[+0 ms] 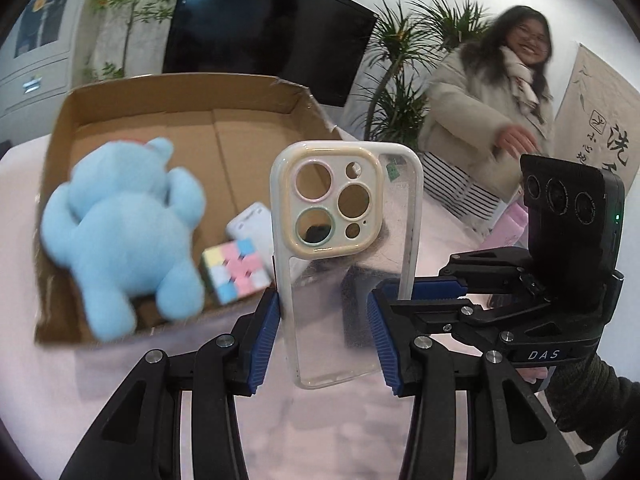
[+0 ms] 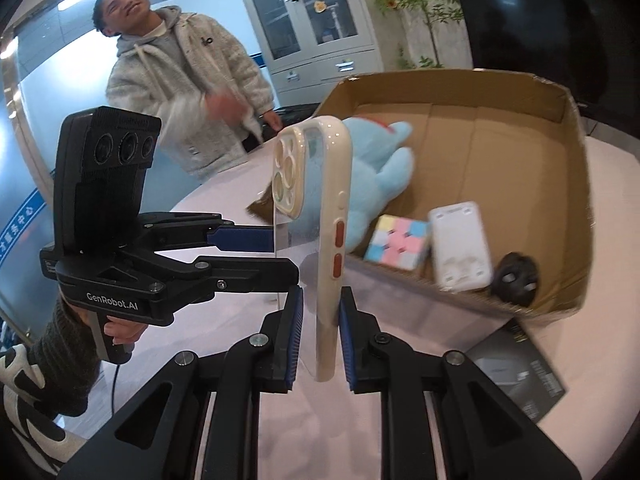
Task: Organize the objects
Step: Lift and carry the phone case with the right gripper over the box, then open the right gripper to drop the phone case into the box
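While both claws pinch phone case edges

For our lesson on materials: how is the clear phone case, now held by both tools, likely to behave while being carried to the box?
The phone case is an empty shell, so probably light. Its glossy clear back may slip. The right tool pinches its thin edge and the left tool spans its width; hard squeezing might flex it.

Two bystanders, potted palm, dark screen, glass-door cabinet.
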The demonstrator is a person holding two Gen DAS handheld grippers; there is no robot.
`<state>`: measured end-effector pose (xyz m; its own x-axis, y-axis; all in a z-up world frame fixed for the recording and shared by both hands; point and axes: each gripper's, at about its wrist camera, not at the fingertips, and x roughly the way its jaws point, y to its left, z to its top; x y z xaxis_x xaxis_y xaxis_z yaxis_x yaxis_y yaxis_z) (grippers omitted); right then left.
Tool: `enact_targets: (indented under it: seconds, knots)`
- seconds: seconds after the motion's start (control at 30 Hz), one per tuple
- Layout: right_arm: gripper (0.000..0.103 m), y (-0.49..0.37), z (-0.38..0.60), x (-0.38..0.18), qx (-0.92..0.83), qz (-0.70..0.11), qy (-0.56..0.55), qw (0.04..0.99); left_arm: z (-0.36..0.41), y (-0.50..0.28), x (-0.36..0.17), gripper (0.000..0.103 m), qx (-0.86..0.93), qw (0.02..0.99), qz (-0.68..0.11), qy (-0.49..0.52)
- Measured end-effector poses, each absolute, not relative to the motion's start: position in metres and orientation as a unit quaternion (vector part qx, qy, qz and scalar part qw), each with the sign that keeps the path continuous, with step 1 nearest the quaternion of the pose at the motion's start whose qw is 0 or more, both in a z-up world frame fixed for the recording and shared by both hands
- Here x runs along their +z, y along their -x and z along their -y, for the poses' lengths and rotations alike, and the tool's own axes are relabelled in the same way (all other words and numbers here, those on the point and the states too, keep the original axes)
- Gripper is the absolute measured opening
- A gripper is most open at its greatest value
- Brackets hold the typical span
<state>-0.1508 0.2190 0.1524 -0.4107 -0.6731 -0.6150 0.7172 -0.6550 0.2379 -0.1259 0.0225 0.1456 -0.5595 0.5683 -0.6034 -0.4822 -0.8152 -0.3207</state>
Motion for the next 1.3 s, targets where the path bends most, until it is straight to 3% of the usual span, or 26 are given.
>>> enact_targets:
  seconds: [0.57,1.0,1.13,1.23,1.27,1.3]
  knots:
    - [0.016,0.24,-0.263,0.182,-0.859,-0.032,-0.365,0.357,-0.081,0.254,0.166,0.043,0.855,0.323,0.036,0.404]
    - [0.011,0.3,-0.268,0.148,-0.855,-0.023,-0.407,0.319,-0.111,0.325,0.105,0.042,0.83,0.296,0.041,0.471]
    - [0.014,0.3,-0.261,0.144,-0.86,-0.053,-0.41,0.3,-0.113,0.316,0.096,0.042,0.842,0.275,0.012,0.464]
    - [0.022,0.295,-0.26,0.15,-0.867,-0.063,-0.399,0.291,-0.101,0.301,0.106,0.048,0.857,0.26,0.005,0.446]
    - [0.025,0.291,-0.261,0.154,-0.872,-0.067,-0.393,0.285,-0.092,0.291,0.114,0.052,0.865,0.253,0.002,0.434]
    - [0.038,0.284,-0.262,0.161,-0.881,-0.073,-0.381,0.272,-0.086,0.285,0.12,0.058,0.869,0.252,0.003,0.426]
